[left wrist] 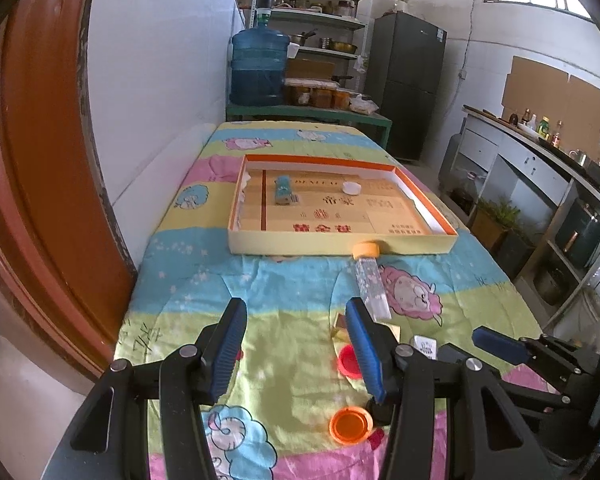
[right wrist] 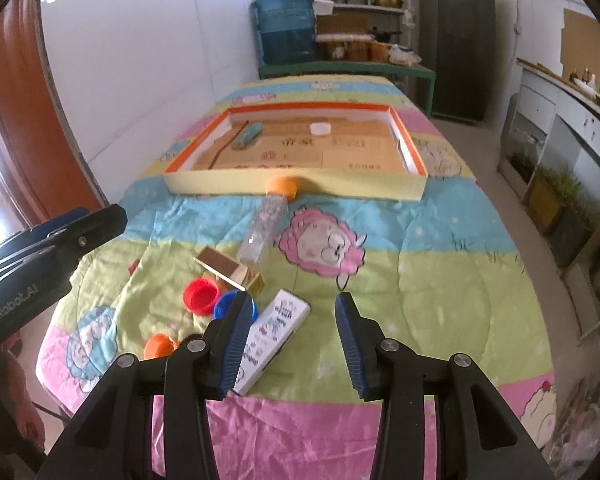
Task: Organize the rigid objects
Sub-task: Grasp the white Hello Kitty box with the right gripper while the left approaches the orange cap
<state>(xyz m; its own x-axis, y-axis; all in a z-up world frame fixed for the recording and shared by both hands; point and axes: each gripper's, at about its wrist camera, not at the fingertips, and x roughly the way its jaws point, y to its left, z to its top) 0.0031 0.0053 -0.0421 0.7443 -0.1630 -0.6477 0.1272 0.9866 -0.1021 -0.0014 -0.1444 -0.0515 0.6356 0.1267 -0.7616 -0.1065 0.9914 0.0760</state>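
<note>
A shallow cardboard tray with an orange rim lies on the quilt; a small blue-green item and a white cap lie in it. A clear tube with an orange cap lies against its front wall. Near me lie a red cap, an orange cap, a blue cap, a small wooden box and a white printed box. My left gripper is open and empty. My right gripper is open, with the white box beside its left finger.
A cartoon-print quilt covers the table. A white wall runs along the left, with an orange-brown door frame. A blue water jug, shelves and a dark fridge stand behind. A counter runs along the right.
</note>
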